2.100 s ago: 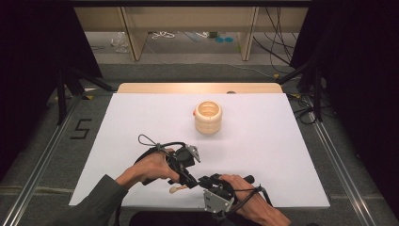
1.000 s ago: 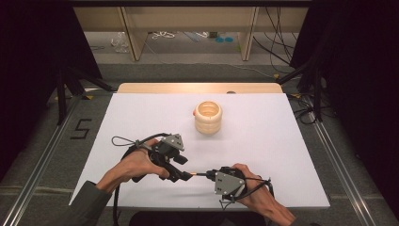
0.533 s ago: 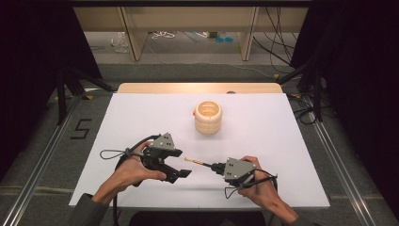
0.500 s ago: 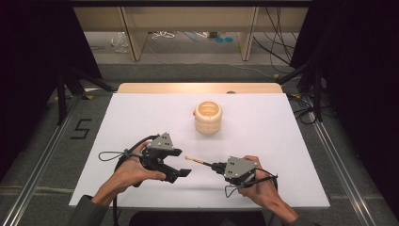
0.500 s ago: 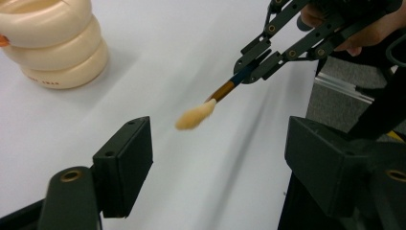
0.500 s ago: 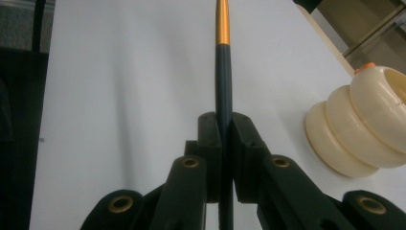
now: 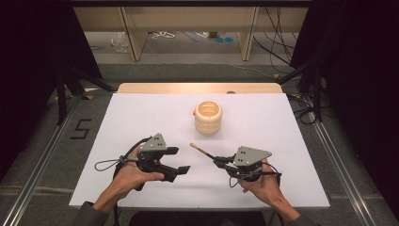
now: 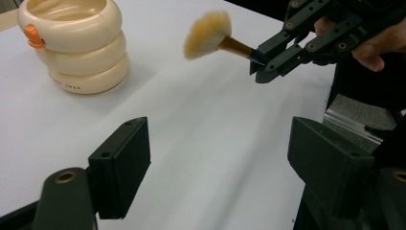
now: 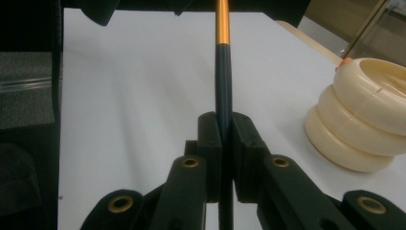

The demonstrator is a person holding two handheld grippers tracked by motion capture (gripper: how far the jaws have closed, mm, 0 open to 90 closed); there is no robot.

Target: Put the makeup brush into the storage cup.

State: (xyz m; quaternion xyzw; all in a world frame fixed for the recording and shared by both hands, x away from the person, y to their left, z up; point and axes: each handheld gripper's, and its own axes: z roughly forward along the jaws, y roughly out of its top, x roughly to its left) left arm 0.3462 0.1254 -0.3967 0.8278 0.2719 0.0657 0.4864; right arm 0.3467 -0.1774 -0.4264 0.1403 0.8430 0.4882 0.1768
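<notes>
A makeup brush (image 7: 202, 149) with a pale fluffy head (image 8: 210, 33) and a gold and dark handle (image 9: 222, 72) is held above the white table. My right gripper (image 7: 217, 159) (image 9: 224, 129) is shut on the dark end of the handle, and the head points up and to the left. A short way to the left, my left gripper (image 7: 178, 160) (image 8: 225, 167) stands open. Its jaws have just been opening and nothing is between them. A cream ringed pot (image 7: 208, 117) (image 8: 76, 43) (image 9: 368, 120) with an orange knob stands upright farther back.
A white sheet (image 7: 263, 127) covers the table, with a wooden edge (image 7: 197, 87) at the back. Metal rails (image 7: 42, 160) run along both sides over dark floor. Wooden shelving (image 7: 188, 28) stands beyond the table.
The two grippers met at the brush near the front, then drew apart. The left let go and moved left. The right moved right with the brush.
</notes>
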